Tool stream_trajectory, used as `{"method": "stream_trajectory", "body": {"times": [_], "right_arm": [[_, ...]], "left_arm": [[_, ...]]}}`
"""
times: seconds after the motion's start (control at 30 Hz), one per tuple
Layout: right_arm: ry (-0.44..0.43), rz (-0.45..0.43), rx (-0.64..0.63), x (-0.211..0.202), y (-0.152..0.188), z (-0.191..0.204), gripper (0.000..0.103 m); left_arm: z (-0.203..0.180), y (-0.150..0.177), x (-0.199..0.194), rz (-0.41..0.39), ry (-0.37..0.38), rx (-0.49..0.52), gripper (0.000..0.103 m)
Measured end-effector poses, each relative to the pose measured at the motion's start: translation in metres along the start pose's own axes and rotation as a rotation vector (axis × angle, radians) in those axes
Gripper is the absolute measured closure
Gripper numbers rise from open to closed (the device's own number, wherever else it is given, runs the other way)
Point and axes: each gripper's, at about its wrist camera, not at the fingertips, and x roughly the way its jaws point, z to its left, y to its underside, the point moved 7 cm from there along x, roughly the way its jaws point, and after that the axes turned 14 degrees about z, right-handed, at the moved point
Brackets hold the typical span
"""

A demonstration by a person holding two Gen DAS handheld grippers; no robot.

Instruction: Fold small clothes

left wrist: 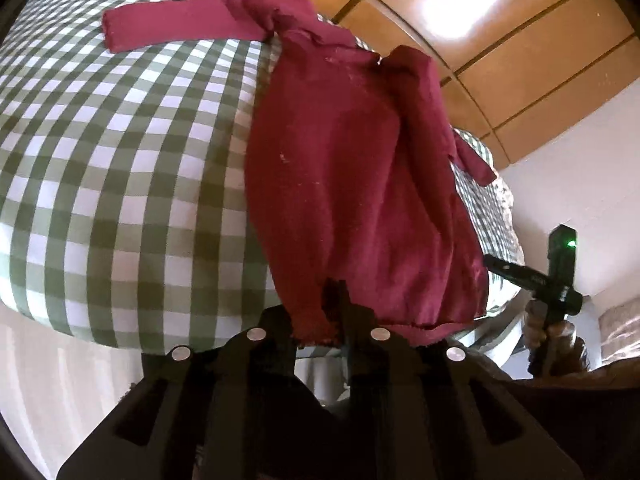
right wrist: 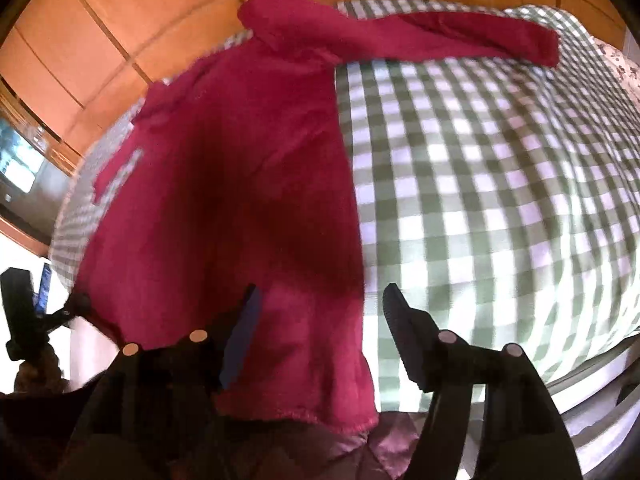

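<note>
A small maroon long-sleeved shirt (left wrist: pixel 352 184) lies on a green-and-white checked cloth (left wrist: pixel 120 168), one sleeve stretched out at the far end. My left gripper (left wrist: pixel 320 320) is shut on the shirt's near hem and lifts that corner a little. In the right wrist view the same shirt (right wrist: pixel 240 184) fills the left half, on the checked cloth (right wrist: pixel 500 184). My right gripper (right wrist: pixel 320 312) is open, its jaws wide apart around the shirt's near hem, touching nothing I can see. The right gripper also shows in the left wrist view (left wrist: pixel 532 280), at the shirt's right edge.
The checked cloth covers a raised soft surface whose near edge drops off below the grippers. An orange wooden panelled wall (left wrist: pixel 500 40) stands behind. A floral fabric (right wrist: pixel 624 68) lies at the far right.
</note>
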Motion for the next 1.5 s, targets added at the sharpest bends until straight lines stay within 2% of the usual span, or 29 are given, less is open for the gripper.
{"method": "stream_trajectory", "body": {"times": [0.03,0.1,0.17,0.2,0.27,0.33,0.43,0.5,0.53,0.6,0.63,0.67,0.77,0.8,0.83,0.87,0.9,0.93,1.0,1.13,1.33,1.4,1.5], "right_arm": [[0.032,0.030,-0.002,0.012,-0.002,0.002,0.056],[0.109,0.034,-0.026,0.021,-0.003,0.007,0.057],[0.150,0.011,-0.043,0.019,-0.007,0.011,0.056],[0.167,-0.001,-0.035,0.017,-0.010,0.011,0.055],[0.196,-0.027,-0.031,0.016,-0.015,0.016,0.054],[0.223,-0.074,-0.029,0.010,-0.024,0.020,0.051],[0.193,-0.099,-0.041,0.008,-0.034,0.036,0.048],[0.213,-0.122,-0.065,0.012,-0.041,0.051,0.047],[0.223,-0.135,-0.082,0.011,-0.044,0.056,0.047],[0.205,-0.139,-0.095,0.013,-0.046,0.064,0.041],[0.193,-0.131,-0.104,0.018,-0.048,0.072,0.040],[0.195,-0.128,-0.106,0.022,-0.048,0.074,0.040],[0.206,-0.108,-0.115,0.037,-0.054,0.079,0.034],[0.212,-0.111,-0.115,0.040,-0.053,0.078,0.033],[0.217,-0.112,-0.113,0.042,-0.055,0.079,0.031],[0.216,-0.112,-0.108,0.043,-0.055,0.079,0.029],[0.211,-0.112,-0.099,0.043,-0.055,0.077,0.028],[0.202,-0.110,-0.086,0.044,-0.058,0.075,0.027],[0.191,-0.111,-0.072,0.044,-0.055,0.071,0.025],[0.196,-0.123,-0.075,0.045,-0.055,0.071,0.023],[0.183,-0.146,-0.065,0.047,-0.055,0.070,0.022],[0.182,-0.154,-0.065,0.047,-0.054,0.070,0.022],[0.183,-0.161,-0.066,0.047,-0.053,0.070,0.022]], "left_arm": [[0.001,-0.007,-0.001,-0.005,-0.013,-0.016,0.083],[0.012,-0.015,-0.012,-0.038,-0.019,-0.056,0.054],[0.035,-0.021,-0.036,-0.120,-0.024,-0.123,0.036],[0.046,-0.026,-0.047,-0.160,-0.043,-0.155,0.030],[0.072,-0.039,-0.068,-0.235,-0.125,-0.218,0.030],[0.091,-0.054,-0.081,-0.273,-0.229,-0.257,0.030],[0.103,-0.083,-0.090,-0.321,-0.388,-0.223,0.030],[0.108,-0.101,-0.088,-0.324,-0.461,-0.202,0.025],[0.116,-0.113,-0.087,-0.324,-0.480,-0.221,0.025],[0.136,-0.128,-0.084,-0.321,-0.401,-0.290,0.025],[0.145,-0.140,-0.081,-0.323,-0.338,-0.328,0.025],[0.151,-0.150,-0.080,-0.330,-0.323,-0.357,0.025],[0.161,-0.182,-0.068,-0.324,-0.363,-0.353,0.026],[0.160,-0.187,-0.062,-0.304,-0.353,-0.342,0.035],[0.158,-0.196,-0.051,-0.260,-0.338,-0.316,0.048],[0.158,-0.202,-0.043,-0.227,-0.365,-0.301,0.074],[0.161,-0.207,-0.039,-0.213,-0.399,-0.295,0.090],[0.162,-0.212,-0.039,-0.219,-0.381,-0.296,0.096],[0.164,-0.215,-0.047,-0.244,-0.354,-0.308,0.097],[0.164,-0.209,-0.102,-0.380,-0.241,-0.360,0.097],[0.145,-0.165,-0.222,-0.627,-0.137,-0.395,0.097],[0.136,-0.149,-0.253,-0.686,-0.086,-0.402,0.097],[0.136,-0.139,-0.274,-0.729,0.006,-0.454,0.097]]}}
